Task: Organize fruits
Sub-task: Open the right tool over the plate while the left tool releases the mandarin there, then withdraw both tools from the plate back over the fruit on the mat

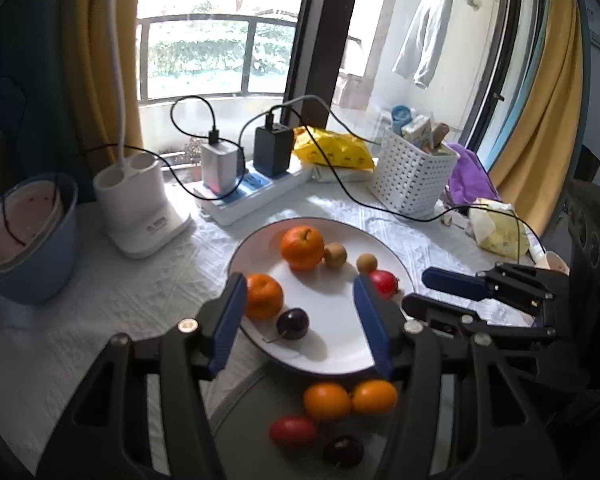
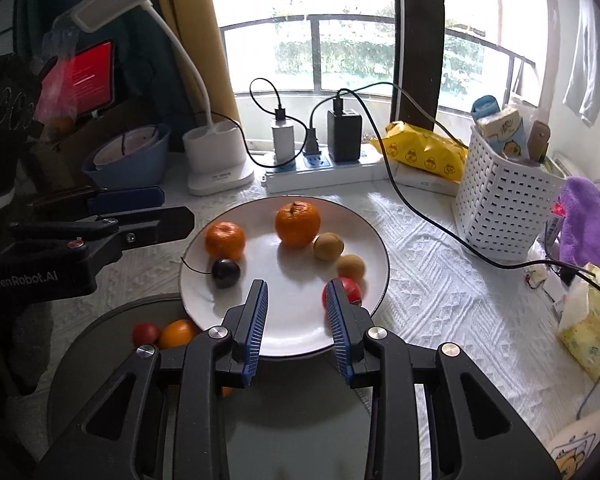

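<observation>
Above the white plate [image 1: 340, 360], both claws (left [image 1: 300, 300], right [image 2: 296, 300]) hang parted, grasping nothing.

My left gripper [image 1: 300, 320] and right gripper [image 2: 298, 326] are black with silver screws, ribbed blue pads; lettering probably reads "GenRobot.AI".

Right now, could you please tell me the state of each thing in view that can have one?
Left tongs: open, empty, above the white plate.
Right tongs: a narrow gap, nothing gripped.
White plate: holds six fruits.
Dark plum: lying on the plate, stem over the rim.
Grey tray: holds more fruit.
Power strip: chargers plugged in.
White basket: upright, filled.
</observation>
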Action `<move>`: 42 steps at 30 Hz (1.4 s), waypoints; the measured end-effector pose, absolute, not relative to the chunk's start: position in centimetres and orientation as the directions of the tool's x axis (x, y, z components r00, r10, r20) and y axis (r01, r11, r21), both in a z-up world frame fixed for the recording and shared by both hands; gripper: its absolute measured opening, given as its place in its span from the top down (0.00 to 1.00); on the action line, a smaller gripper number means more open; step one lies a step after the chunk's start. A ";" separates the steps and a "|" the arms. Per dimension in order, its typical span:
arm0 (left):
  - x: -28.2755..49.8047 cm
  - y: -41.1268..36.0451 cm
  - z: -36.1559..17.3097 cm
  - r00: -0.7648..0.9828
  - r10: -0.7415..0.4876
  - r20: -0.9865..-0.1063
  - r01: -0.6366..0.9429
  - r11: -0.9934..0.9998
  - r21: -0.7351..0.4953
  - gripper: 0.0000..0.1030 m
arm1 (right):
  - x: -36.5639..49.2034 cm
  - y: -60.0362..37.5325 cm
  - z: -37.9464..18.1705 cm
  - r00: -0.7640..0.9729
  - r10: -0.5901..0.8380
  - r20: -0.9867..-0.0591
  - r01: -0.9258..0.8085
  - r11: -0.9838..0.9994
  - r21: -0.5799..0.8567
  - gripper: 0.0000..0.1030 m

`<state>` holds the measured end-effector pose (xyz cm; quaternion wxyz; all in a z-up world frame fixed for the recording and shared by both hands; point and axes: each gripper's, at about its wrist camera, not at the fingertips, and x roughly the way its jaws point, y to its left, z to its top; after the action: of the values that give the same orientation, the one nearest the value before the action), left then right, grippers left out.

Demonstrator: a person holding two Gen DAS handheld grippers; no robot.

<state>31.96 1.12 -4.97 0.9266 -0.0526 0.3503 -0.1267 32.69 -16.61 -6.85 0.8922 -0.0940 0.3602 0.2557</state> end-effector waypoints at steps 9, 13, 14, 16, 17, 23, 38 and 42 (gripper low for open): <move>29.1 2.6 -4.8 0.740 -0.254 -0.622 0.174 0.967 -0.188 0.44 | 30.2 -15.8 -6.1 0.619 0.383 -0.686 -0.531 0.847 -0.006 0.68; 28.0 3.1 -5.0 0.742 -0.251 -0.622 0.165 0.967 -0.193 0.44 | 29.2 -15.6 -6.0 0.624 0.375 -0.686 -0.527 0.850 -0.015 0.68; 27.7 3.2 -5.1 0.742 -0.248 -0.623 0.161 0.968 -0.193 0.44 | 29.0 -15.6 -5.9 0.624 0.374 -0.686 -0.527 0.850 -0.016 0.68; 27.2 3.3 -5.2 0.742 -0.243 -0.625 0.154 0.969 -0.193 0.44 | 28.6 -15.4 -5.9 0.625 0.373 -0.686 -0.528 0.849 -0.019 0.68; 27.0 3.4 -5.3 0.741 -0.242 -0.626 0.152 0.969 -0.194 0.44 | 28.4 -15.3 -5.9 0.624 0.372 -0.687 -0.528 0.849 -0.020 0.68; 25.7 3.8 -5.7 0.741 -0.223 -0.633 0.136 0.973 -0.184 0.44 | 27.3 -15.0 -6.1 0.619 0.376 -0.689 -0.537 0.843 -0.022 0.68; 23.6 3.2 -7.0 0.725 -0.194 -0.661 0.121 0.980 -0.155 0.44 | 25.6 -15.1 -6.1 0.618 0.383 -0.687 -0.543 0.839 -0.021 0.68; 23.6 2.8 -7.4 0.717 -0.199 -0.669 0.127 0.980 -0.155 0.44 | 25.4 -15.3 -6.2 0.616 0.382 -0.690 -0.541 0.841 -0.017 0.68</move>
<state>23.65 2.83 -7.41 0.9252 -0.0492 0.3660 -0.0879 25.41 -15.29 -6.24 0.8917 -0.1125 0.3540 0.2587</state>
